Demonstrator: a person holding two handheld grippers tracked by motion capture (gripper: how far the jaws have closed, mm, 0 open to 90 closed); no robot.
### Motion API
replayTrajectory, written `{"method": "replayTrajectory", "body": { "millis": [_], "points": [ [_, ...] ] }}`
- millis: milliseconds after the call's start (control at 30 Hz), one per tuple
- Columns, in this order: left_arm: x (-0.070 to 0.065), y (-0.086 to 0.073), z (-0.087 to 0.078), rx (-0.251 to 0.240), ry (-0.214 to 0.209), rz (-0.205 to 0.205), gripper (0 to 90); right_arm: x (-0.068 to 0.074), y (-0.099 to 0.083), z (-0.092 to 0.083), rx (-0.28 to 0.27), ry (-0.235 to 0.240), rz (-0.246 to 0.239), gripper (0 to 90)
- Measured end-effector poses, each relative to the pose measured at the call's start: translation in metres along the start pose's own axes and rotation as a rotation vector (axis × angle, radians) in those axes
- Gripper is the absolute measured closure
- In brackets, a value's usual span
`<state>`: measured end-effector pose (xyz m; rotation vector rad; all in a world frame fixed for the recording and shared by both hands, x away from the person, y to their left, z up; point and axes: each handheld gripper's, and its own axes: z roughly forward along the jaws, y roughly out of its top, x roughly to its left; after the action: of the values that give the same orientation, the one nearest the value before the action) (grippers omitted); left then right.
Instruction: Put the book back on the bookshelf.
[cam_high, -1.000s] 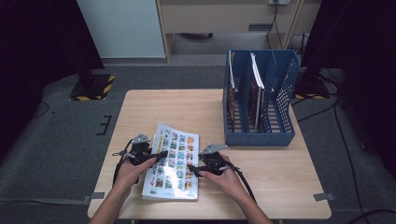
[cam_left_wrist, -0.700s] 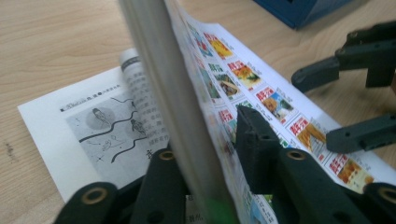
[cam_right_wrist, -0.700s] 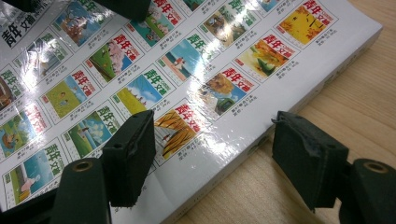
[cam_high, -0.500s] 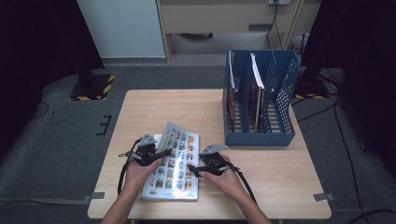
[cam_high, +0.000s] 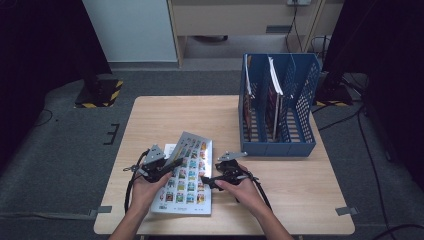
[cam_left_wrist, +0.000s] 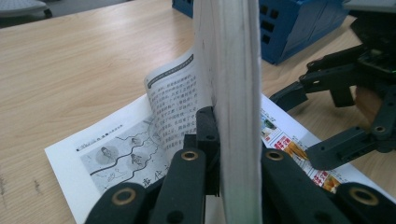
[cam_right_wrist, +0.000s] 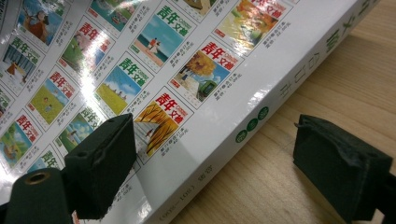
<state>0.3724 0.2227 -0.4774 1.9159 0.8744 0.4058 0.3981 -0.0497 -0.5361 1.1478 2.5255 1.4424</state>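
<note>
Left gripper (cam_high: 172, 164) is clamped on the magazine's (cam_high: 187, 177) cover plus a wad of pages, lifted w/ that edge standing upright btwn its pads in the left gripper view; printed inner page (cam_left_wrist: 116, 154) lies flat beneath. Right gripper (cam_high: 209, 181) sits at the magazine's spine side, jaws just been opening, now wide: one pad over the glossy cover (cam_right_wrist: 154, 65), other over bare wood, nothing pinched. Magazine lies on the counter (cam_high: 300, 190) at its near edge, btwn both hands. Blue file rack (cam_high: 280, 145) stands further back on the right, well apart, w/ books (cam_high: 272, 95) upright in its slots.
</note>
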Motion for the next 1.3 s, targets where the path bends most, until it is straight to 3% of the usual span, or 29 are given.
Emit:
{"method": "replayTrajectory", "body": {
  "millis": [267,400,533,600,700,800,867,933,967,1033,1133,1200,1300],
  "points": [
    [0.001,-0.001,-0.001,-0.028,-0.03,-0.01,84.4,0.0,0.002,0.008,0.005,0.082,0.047,13.8],
    [0.002,-0.002,-0.001,-0.03,-0.037,-0.02,84.3,0.002,0.003,0.012,0.011,0.096,0.044,13.5],
    [0.008,-0.005,0.001,-0.031,-0.042,-0.067,82.8,0.002,0.005,0.014,0.014,0.094,0.051,14.2],
    [0.009,-0.006,0.001,-0.022,-0.037,-0.067,80.9,0.001,0.004,0.014,0.004,0.093,0.052,15.2],
    [0.012,-0.01,0.004,0.016,0.028,-0.051,75.2,0.001,0.002,0.013,-0.009,0.09,0.059,16.8],
    [0.014,-0.013,0.006,0.039,0.06,-0.035,65.5,0.001,0.002,0.013,-0.014,0.085,0.063,17.6],
    [0.02,-0.015,0.007,0.081,0.152,-0.045,53.1,0.002,0.002,0.013,-0.011,0.071,0.055,17.9],
    [0.025,-0.018,0.004,0.106,0.235,-0.055,48.3,0.004,0.002,0.012,-0.008,0.052,0.044,17.9],
    [0.029,-0.02,0.002,0.104,0.253,-0.063,44.9,0.004,0.002,0.012,-0.006,0.043,0.03,17.9],
    [0.036,-0.022,-0.004,0.074,0.264,-0.096,45.3,0.004,0.002,0.012,-0.002,0.037,0.023,17.9],
    [0.039,-0.023,-0.008,0.069,0.283,-0.085,42.9,0.004,0.001,0.011,-0.003,0.04,0.026,17.9],
    [0.041,-0.024,-0.009,0.081,0.287,-0.071,40.3,0.003,0.001,0.011,-0.005,0.047,0.035,17.9],
    [0.041,-0.027,-0.004,0.126,0.252,-0.076,38.0,0.002,0.001,0.011,-0.008,0.05,0.039,17.9]
  ]
}}
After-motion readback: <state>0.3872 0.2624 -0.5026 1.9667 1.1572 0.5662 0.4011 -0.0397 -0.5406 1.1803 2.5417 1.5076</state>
